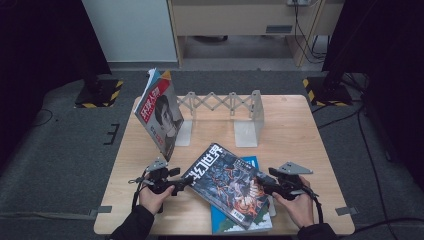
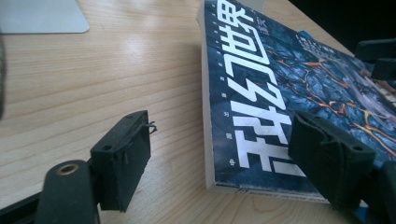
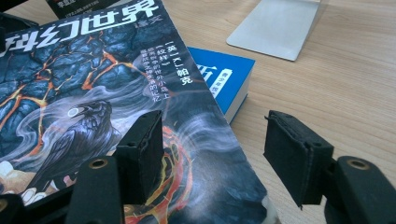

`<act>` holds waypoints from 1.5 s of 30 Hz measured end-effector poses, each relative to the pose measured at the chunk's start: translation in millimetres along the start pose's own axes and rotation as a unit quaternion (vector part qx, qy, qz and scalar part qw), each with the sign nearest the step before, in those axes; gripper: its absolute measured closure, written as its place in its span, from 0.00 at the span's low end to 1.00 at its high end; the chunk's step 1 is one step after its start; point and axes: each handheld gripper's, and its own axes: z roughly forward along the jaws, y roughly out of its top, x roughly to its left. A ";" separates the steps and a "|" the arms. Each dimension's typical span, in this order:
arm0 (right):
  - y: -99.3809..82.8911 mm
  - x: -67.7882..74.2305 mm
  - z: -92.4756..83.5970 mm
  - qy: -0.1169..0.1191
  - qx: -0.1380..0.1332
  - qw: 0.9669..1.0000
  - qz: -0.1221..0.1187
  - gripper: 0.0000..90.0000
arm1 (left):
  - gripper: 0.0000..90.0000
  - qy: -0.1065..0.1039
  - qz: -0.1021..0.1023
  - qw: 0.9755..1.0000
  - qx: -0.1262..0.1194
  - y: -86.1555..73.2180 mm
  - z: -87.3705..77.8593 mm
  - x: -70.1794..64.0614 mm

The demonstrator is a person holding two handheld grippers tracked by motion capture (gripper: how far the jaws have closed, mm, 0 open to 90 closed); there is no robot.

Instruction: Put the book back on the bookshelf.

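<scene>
The dark magazine (image 1: 227,182) lies at the table's near edge on my blue book (image 1: 250,222), hiding most of it. Two bookends, one leaning magazine (image 1: 161,116). My left claw (image 2: 219,161) and right claw (image 3: 212,156) gape astride its corners, gripping nothing.

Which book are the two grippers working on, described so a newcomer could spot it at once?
On the wooden table, look at the near edge, in front of the metal bookend rack. Between the left gripper and right gripper lies the dark book, askew atop a blue book. Its cracked-lava cover with a raven and bold white characters distinguishes it.
</scene>
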 end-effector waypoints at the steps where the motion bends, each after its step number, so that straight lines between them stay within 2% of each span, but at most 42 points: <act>1: 0.1 0.1 0.2 0.000 -0.001 1.000 0.000 0.42 | 0.21 -0.003 -0.004 1.000 0.002 -0.7 1.2 0.8; 4: -0.3 0.7 0.7 0.002 -0.001 1.000 0.002 0.42 | 0.21 -0.014 -0.012 1.000 0.001 -2.0 4.3 2.6; 8: -0.2 1.4 1.7 0.004 -0.002 1.000 0.002 0.42 | 0.22 -0.028 -0.010 1.000 0.002 -2.6 7.0 2.2; 13: -0.7 1.2 3.2 0.006 -0.004 1.000 0.002 0.41 | 0.29 -0.064 -0.032 0.997 0.005 -3.4 12.5 3.5; 15: -0.9 1.1 3.2 0.006 -0.005 1.000 0.000 0.41 | 0.33 -0.086 -0.036 0.996 0.013 -2.8 14.5 1.7; 16: -1.1 1.2 3.3 0.006 -0.005 1.000 0.000 0.41 | 0.36 -0.084 -0.027 0.996 0.014 -2.2 14.5 -0.2; 18: -1.3 0.9 3.5 0.006 -0.005 1.000 -0.002 0.41 | 0.36 -0.077 -0.014 0.997 0.015 0.7 11.6 -2.3; 19: -1.3 0.9 3.6 0.006 -0.005 1.000 -0.001 0.41 | 0.40 -0.075 -0.014 0.997 0.013 2.1 9.6 -2.5; 22: -1.9 1.9 4.1 0.004 -0.009 1.000 -0.002 0.41 | 0.48 -0.077 -0.019 0.997 0.007 4.3 4.9 -3.4; 23: -1.9 1.9 4.1 0.004 -0.009 1.000 -0.002 0.41 | 0.48 -0.078 -0.021 0.997 0.003 5.0 3.3 -4.0; 26: -2.2 1.9 4.5 0.004 -0.011 1.000 -0.003 0.41 | 0.54 -0.088 -0.040 0.995 -0.001 6.1 1.3 -3.3; 31: -2.0 1.4 3.9 0.002 -0.010 1.000 -0.003 0.41 | 0.56 -0.087 -0.048 0.995 0.015 4.9 2.1 -3.6; 36: -2.1 0.0 3.0 -0.001 -0.010 1.000 -0.006 0.41 | 0.55 -0.081 -0.034 0.996 0.021 2.5 -0.3 -9.7; 40: -2.0 0.4 3.0 -0.002 -0.010 1.000 -0.007 0.41 | 0.46 -0.079 -0.019 0.996 0.027 0.7 6.0 -8.9; 43: -2.0 0.6 3.2 -0.002 -0.010 1.000 -0.008 0.41 | 0.41 -0.085 -0.018 0.996 0.027 -0.1 11.9 -8.4; 45: -2.0 0.6 3.6 -0.001 -0.011 1.000 -0.008 0.41 | 0.38 -0.093 -0.025 0.995 0.026 -1.1 14.9 -7.4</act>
